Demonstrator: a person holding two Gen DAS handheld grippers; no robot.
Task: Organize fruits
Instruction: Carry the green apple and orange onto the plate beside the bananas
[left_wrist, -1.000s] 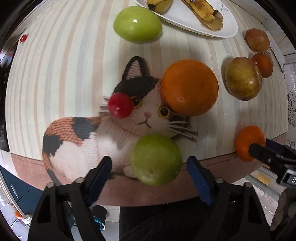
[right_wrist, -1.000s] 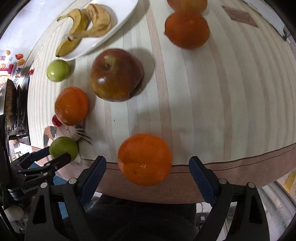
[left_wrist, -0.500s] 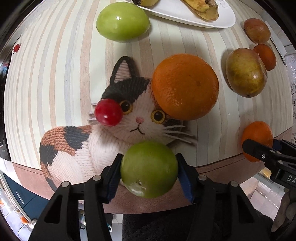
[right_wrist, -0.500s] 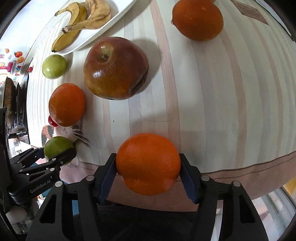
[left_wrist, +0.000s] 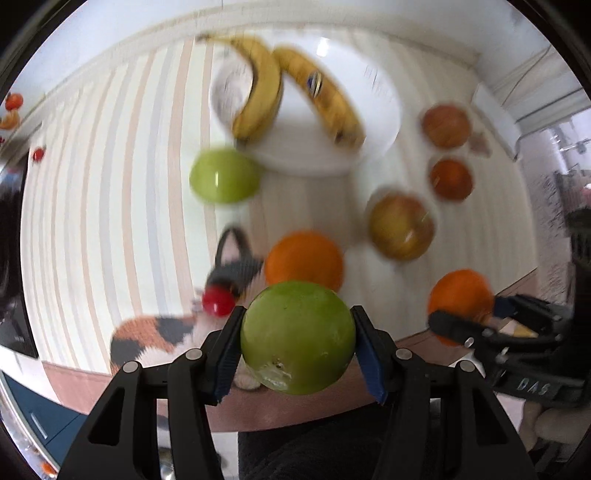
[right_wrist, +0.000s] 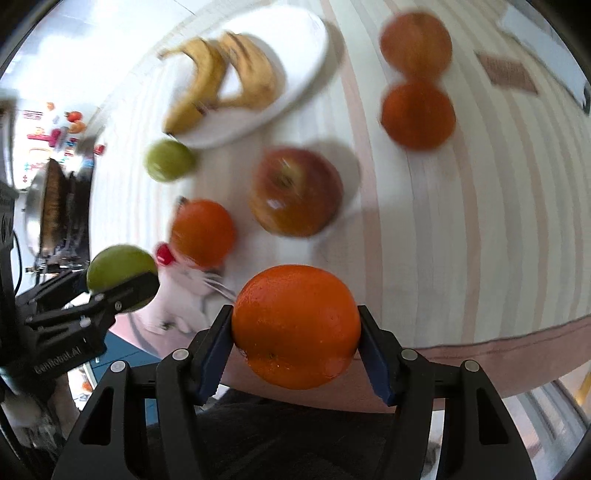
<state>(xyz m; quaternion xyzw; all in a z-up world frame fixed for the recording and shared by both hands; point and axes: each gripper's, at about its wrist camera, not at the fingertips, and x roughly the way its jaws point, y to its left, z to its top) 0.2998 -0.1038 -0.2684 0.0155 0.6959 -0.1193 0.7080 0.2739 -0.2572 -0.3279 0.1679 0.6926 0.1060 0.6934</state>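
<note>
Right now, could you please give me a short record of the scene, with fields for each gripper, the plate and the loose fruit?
left gripper: shut on a green apple
right gripper: shut on an orange
plate: white, holds two bananas
loose fruit on tablecloth: second green apple, big red-yellow apple, three more oranges, one reddish fruit at the far end, small red fruit
image quality: background blurred

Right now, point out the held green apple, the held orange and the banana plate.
green apple (left_wrist: 297, 339), left wrist view, front skin.
orange (right_wrist: 295, 325), right wrist view, front skin.
white plate (right_wrist: 310, 48), right wrist view, bare rim.
</note>
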